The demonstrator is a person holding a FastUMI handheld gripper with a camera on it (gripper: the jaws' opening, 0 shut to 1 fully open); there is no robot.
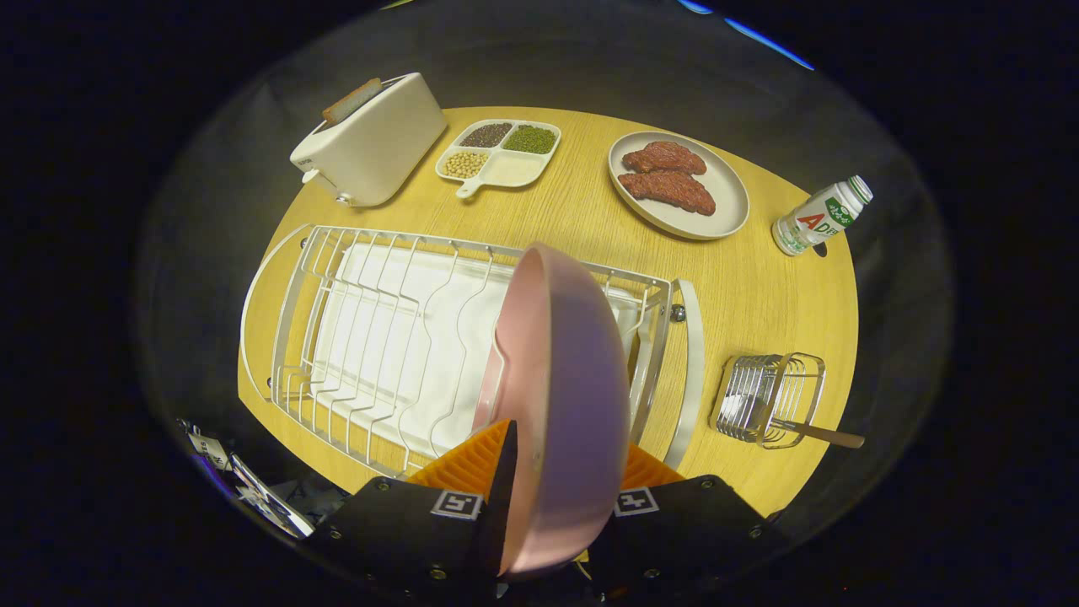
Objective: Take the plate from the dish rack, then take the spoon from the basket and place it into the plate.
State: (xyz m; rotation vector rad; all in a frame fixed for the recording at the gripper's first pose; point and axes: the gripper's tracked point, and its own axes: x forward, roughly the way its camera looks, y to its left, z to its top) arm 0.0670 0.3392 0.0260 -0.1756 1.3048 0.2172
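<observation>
A pink plate stands on edge between my fingers, and my gripper is shut on its rim, holding it above the white wire dish rack. The plate hides the rack's right end. To the right of the rack stands a small wire basket with a spoon lying in it, its handle sticking out over the basket's side.
Beyond the rack on the round wooden table are a white toaster with a slice of bread, a divided dish of grains, a plate with two pieces of meat and a small bottle.
</observation>
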